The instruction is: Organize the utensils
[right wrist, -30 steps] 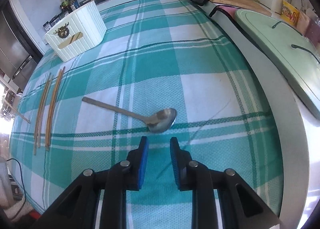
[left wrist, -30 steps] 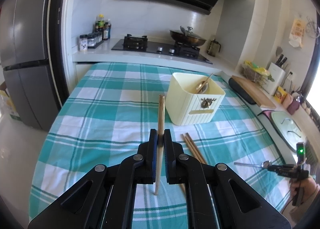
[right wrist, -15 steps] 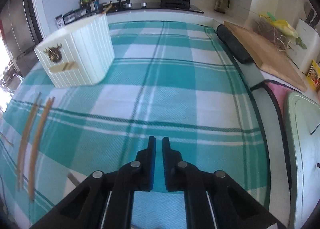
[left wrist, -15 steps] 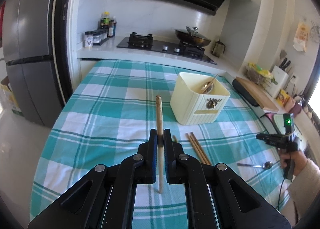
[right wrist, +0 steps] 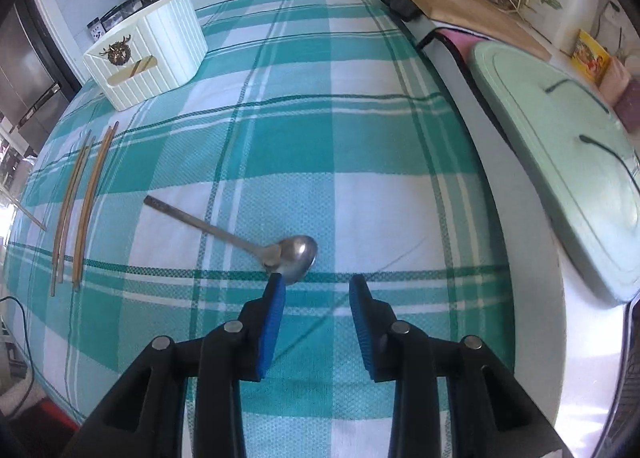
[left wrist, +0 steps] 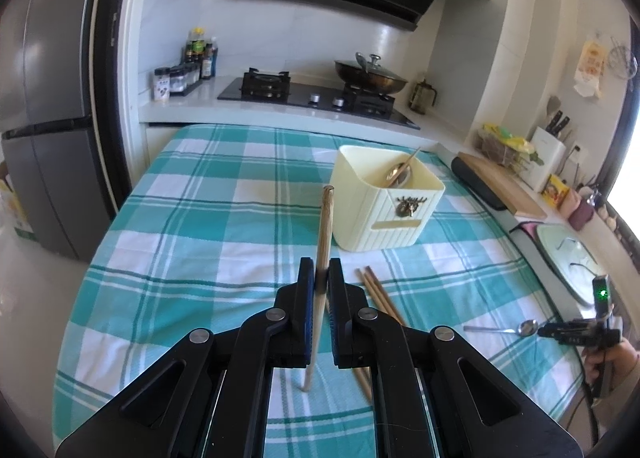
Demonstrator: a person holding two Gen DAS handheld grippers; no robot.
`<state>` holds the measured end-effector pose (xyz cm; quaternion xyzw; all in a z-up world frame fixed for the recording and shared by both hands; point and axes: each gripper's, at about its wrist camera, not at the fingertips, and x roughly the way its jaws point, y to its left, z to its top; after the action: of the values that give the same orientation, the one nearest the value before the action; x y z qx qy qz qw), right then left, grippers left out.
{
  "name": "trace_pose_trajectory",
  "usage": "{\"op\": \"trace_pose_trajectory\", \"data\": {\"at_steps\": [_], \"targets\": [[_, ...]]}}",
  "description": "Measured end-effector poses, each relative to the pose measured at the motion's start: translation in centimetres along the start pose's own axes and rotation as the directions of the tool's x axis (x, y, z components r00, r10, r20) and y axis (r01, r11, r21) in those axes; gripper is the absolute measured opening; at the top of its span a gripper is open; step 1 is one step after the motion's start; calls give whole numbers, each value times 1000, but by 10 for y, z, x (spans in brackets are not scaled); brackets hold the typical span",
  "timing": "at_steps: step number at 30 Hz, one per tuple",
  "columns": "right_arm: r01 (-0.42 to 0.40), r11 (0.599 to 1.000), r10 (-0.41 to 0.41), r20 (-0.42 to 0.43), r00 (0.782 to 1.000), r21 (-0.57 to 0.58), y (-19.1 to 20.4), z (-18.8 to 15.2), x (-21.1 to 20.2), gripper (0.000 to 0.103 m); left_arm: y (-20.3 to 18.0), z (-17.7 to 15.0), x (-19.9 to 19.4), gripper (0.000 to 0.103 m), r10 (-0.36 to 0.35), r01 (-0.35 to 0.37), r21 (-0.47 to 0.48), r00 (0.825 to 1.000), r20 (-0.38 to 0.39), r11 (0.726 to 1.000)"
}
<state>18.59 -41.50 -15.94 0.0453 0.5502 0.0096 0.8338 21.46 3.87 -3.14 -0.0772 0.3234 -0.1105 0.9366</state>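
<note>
My left gripper is shut on a wooden chopstick and holds it nearly upright above the checked cloth. The cream utensil holder stands ahead to the right with a spoon inside. More chopsticks lie on the cloth just right of my left gripper. My right gripper is open, low over the cloth, its left fingertip at the bowl of a metal spoon lying flat. The holder and the loose chopsticks show at the left in the right wrist view.
A green board and a wooden cutting board lie along the counter right of the table. The stove with a wok is behind the table, a fridge at the left. The table edge is close behind the right gripper.
My right gripper tilted back down to the spoon and opened wide. My left gripper has stayed shut on the chopstick and shifted a little nearer the holder.
</note>
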Motion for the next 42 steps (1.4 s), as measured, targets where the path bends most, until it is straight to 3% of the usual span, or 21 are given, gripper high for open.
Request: {"op": "trace_pose_trajectory", "data": {"at_steps": [4, 5, 6, 11, 17, 19, 22, 25, 27, 29, 31, 33, 36, 42], "targets": [[-90, 992, 88, 22, 996, 93, -13, 4, 10, 30, 0, -1, -2, 5, 6, -6, 0, 1000, 0, 1000], [-100, 991, 100, 5, 995, 83, -12, 6, 15, 9, 1, -1, -3, 5, 9, -9, -2, 1000, 0, 1000], [-101, 993, 102, -11, 995, 65, -8, 7, 18, 6, 2, -2, -4, 5, 12, -12, -6, 1000, -1, 1000], [0, 984, 3, 21, 1000, -178, 18, 37, 19, 5, 6, -1, -2, 5, 17, -17, -16, 1000, -14, 1000], [71, 891, -18, 123, 992, -447, 66, 109, 41, 6, 5, 0, -2, 5, 25, -25, -16, 1000, -19, 1000], [60, 871, 21, 160, 987, -488, 89, 127, 51, 6, 7, 0, -1, 5, 30, -30, -23, 999, -24, 999], [55, 886, 39, 191, 981, -461, 116, 141, 64, 6, 9, 1, -1, 5, 30, -31, -37, 999, -29, 999], [16, 894, 98, 233, 968, -447, 140, 126, 53, 10, 9, 1, 0, 5, 27, -28, -36, 999, -29, 999], [-117, 874, 219, 167, 961, -472, 158, 101, 47, 10, 8, 1, 0, 5, 24, -25, -28, 999, -30, 999], [-192, 836, 266, 72, 961, -514, 179, 74, 54, 9, 6, 0, 1, 5, 19, -19, -23, 999, -27, 1000], [-198, 812, 232, -6, 973, -549, 191, 48, 66, 9, 5, 0, 1, 5, 15, -16, -19, 1000, -25, 1000], [-158, 816, 199, 14, 980, -556, 187, 32, 62, 8, 5, -1, -1, 5, 11, -12, -18, 1000, -24, 1000], [-149, 860, 156, -27, 987, -487, 160, 19, 51, 8, 6, -2, -3, 5, 9, -9, -17, 1000, -19, 1000], [-35, 918, 22, -37, 999, -396, 98, 1, 32, 10, 6, -2, -2, 5, 4, -4, -25, 1000, -15, 1000]]}}
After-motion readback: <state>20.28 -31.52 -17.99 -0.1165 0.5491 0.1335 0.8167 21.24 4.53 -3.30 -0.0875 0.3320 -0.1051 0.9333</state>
